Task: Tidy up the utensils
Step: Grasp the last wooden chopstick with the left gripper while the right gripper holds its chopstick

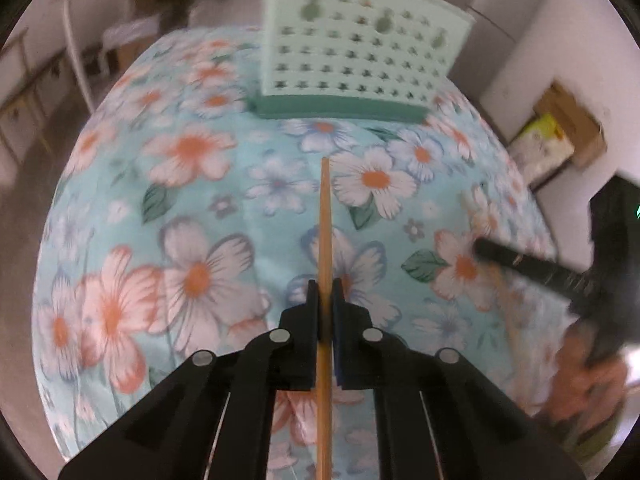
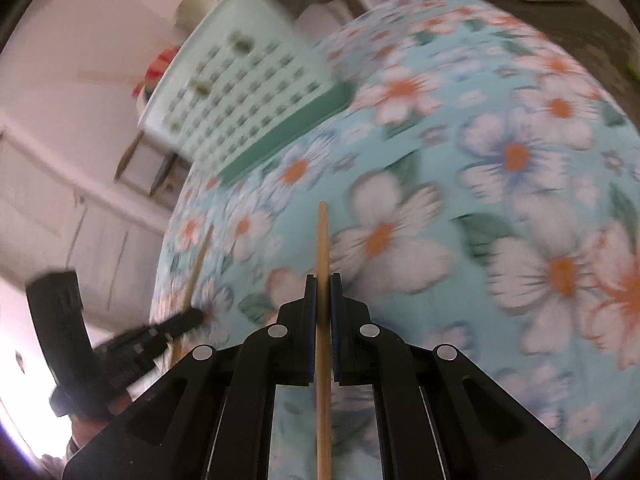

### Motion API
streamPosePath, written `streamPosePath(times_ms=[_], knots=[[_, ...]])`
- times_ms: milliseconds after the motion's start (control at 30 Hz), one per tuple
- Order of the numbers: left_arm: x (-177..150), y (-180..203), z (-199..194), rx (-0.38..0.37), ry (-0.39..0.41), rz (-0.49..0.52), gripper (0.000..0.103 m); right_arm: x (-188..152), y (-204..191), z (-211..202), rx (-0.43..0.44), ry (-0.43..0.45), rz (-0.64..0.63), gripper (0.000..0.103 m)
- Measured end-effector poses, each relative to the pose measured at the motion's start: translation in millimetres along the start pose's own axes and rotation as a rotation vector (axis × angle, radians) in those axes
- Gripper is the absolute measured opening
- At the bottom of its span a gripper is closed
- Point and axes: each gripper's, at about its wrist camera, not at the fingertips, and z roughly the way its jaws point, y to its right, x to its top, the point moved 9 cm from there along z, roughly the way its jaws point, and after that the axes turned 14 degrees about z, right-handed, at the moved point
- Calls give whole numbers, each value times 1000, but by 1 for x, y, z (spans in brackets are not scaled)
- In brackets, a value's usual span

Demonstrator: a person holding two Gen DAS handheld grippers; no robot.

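Two slim, pale wooden chopsticks are being held above a desk covered in a blue floral cloth. One chopstick (image 1: 325, 240) is running lengthwise between the closed left tongs (image 1: 325, 292), its tip pointing toward the utensil holder (image 1: 352, 48). The second chopstick (image 2: 322, 256) is sitting the same way in the right tongs (image 2: 322, 288). The mint-green holder, perforated with rows of small holes, is standing upright on a darker green base at the desk's far side.

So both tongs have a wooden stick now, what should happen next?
Probably carry both toward the green holder at the far end of the table. The left tongs pinch one chopstick, the right tongs another, and neither is over it yet.
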Motion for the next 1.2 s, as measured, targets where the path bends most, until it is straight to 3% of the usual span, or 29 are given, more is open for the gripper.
streamPosePath(times_ms=[67,200,367,467,600,767,1200], knots=[[4,-3,-5,9,18,-1,6,-5,-9,5,-31,-23,-66,9],[22,-11,-5,51,29,43,19,0,-15,9,-66,-32,-100,15],[40,-9,18,102,-12,150,19,11,-17,20,-99,-30,-113,15],[44,-5,31,169,-35,237,19,15,-16,27,-114,-27,-116,14],[46,-1,41,240,-33,310,16,22,-15,30,-122,-17,-103,4],[47,4,42,271,-26,339,9,26,-12,22,-108,-3,-83,4],[47,7,43,293,-25,358,9,32,-10,10,-95,16,-72,4]])
